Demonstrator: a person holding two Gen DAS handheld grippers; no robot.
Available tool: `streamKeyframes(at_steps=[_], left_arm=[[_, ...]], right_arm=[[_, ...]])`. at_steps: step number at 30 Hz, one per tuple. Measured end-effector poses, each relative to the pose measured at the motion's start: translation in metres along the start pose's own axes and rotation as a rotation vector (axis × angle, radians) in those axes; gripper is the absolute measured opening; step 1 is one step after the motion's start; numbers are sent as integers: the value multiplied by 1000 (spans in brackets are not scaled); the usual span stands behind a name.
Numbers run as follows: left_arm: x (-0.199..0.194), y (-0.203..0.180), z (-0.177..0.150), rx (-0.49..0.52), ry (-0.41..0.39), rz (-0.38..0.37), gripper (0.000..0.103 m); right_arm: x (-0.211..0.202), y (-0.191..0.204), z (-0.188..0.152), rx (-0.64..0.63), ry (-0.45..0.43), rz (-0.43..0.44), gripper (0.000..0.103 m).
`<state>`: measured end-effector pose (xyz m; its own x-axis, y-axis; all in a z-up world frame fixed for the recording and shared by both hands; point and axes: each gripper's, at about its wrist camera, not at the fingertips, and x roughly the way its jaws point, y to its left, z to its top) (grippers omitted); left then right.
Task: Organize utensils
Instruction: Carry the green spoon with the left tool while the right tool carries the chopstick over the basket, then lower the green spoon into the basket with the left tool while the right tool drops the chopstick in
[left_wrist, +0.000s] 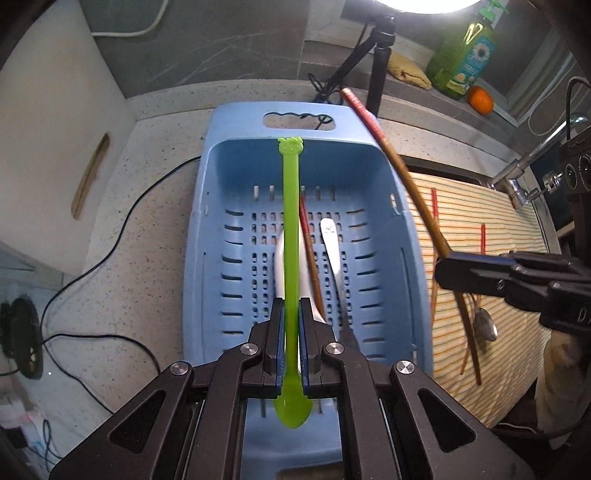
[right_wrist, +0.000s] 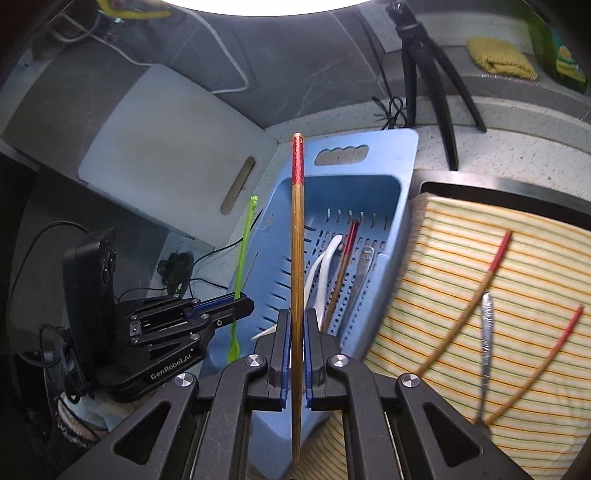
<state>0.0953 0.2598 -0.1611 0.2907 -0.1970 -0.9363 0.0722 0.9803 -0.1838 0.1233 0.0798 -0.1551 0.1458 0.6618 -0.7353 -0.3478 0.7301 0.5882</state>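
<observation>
Two grippers each clamp a utensil: the left gripper (left_wrist: 291, 332) grips a green spoon (left_wrist: 290, 229), the right gripper (right_wrist: 294, 332) a chopstick (right_wrist: 297, 236), both above the blue basket (left_wrist: 384, 177). Released together, they could collide or bounce out past the spoons lying inside.

A round lamp (left_wrist: 424, 3) overhead blew out to white at the top of both views. Fisheye distortion bent the edges, whose corners fell dark. The striped yellow cloth (right_wrist: 498, 266) and white spoon (left_wrist: 291, 266) looked motion-blurred.
</observation>
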Motion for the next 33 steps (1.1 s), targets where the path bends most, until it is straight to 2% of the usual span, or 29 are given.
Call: streamKeyframes(at_steps=[8, 14, 18, 21, 30, 33], left_arm=[[21, 17, 15, -13, 35, -1, 5], [36, 20, 19, -6, 61, -10, 5], [40, 23, 21, -23, 66, -18, 6], [41, 24, 21, -32, 68, -7, 12], [27, 17, 16, -40, 39, 2, 13], [17, 12, 10, -49, 20, -6, 13]], right_arm=[[47, 4, 5, 58, 52, -65, 6], [65, -5, 2, 101, 87, -99, 6], [68, -7, 2, 101, 94, -110, 6], [70, -6, 2, 90, 106, -111, 7], [53, -6, -2, 69, 98, -98, 9], [40, -8, -4, 57, 78, -84, 13]])
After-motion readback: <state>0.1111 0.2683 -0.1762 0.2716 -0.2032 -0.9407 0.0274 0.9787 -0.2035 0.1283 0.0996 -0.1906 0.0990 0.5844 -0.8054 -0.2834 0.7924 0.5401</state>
